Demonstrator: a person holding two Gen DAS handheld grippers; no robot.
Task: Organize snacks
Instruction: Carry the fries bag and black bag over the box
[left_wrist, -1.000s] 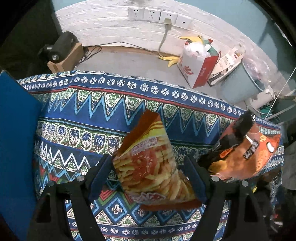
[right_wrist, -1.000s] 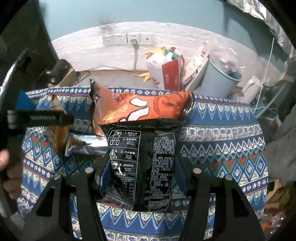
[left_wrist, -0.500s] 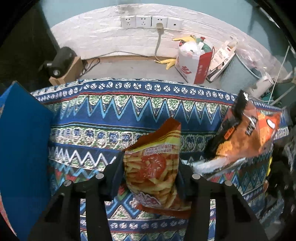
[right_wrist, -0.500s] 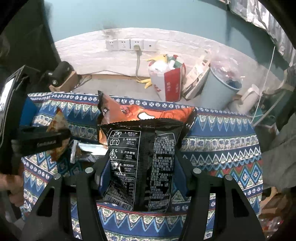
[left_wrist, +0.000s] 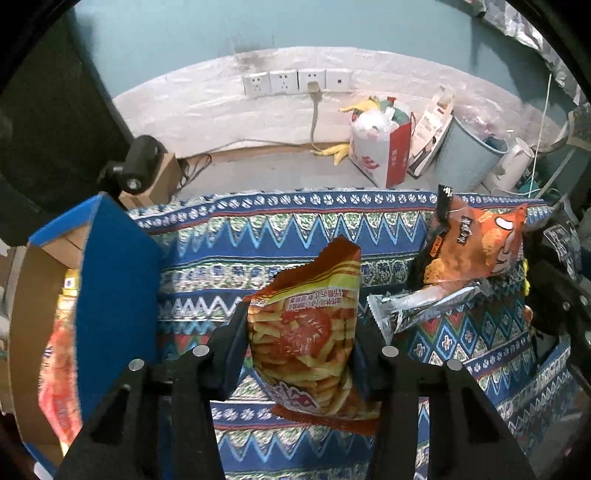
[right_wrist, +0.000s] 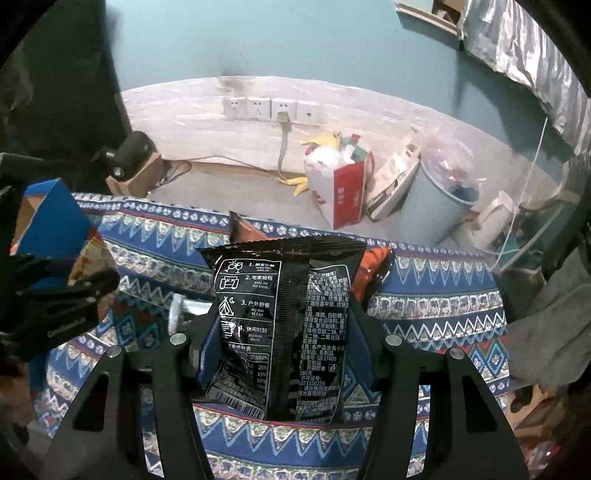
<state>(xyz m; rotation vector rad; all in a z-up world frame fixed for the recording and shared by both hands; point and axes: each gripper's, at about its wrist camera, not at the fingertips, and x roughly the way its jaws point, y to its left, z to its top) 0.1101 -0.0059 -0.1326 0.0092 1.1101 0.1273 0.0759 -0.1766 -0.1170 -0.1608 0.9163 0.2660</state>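
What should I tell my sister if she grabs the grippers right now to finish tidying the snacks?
Left gripper: shut on the fries bag, held up above the patterned cloth.
Right gripper: shut on the black bag, also held up.
The blue box stands open at the far left and already has at least one snack inside.
On the cloth, to the right: the orange bag and a silver packet lying against it.
Left to do: probably drop both held bags into the box, then fetch the orange bag and the silver packet.
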